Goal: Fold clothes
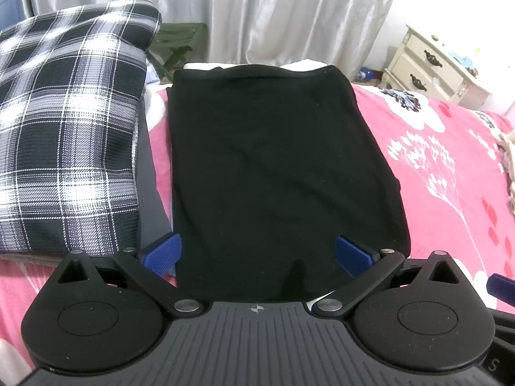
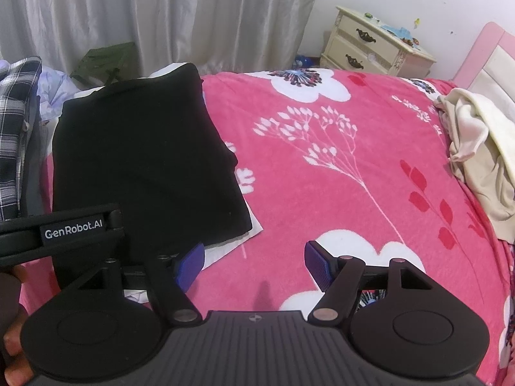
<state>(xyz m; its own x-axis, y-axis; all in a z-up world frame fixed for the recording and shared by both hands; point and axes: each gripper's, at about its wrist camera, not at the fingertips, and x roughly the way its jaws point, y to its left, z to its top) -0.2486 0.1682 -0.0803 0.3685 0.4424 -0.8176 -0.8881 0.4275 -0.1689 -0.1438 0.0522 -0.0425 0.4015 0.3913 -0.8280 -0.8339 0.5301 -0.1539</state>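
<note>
A folded black garment (image 1: 276,173) lies near the far-left edge of the pink floral blanket (image 2: 354,167), beside a plaid pillow (image 1: 67,128). Both the left gripper (image 1: 257,254) and right gripper (image 2: 254,263) are spread, empty (grey curtains (image 2: 161,16), cream nightstand (image 2: 370,45) behind).

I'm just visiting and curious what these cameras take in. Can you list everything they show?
black garment: one, black, folded flat on the bed, a white sheet showing under its edges
bedspread: one, pink with white flowers, covering the bed
plaid fabric: one, black and white, left of the garment
cream cloth: one, off-white, crumpled at the bed's right edge
nightstand: one, cream, two drawers, behind the bed
curtain: white, along the back wall
folding stool: one, green, by the curtain
left gripper: black with blue pads, open over the garment's near edge
right gripper: same colours, open over the bedspread
</note>
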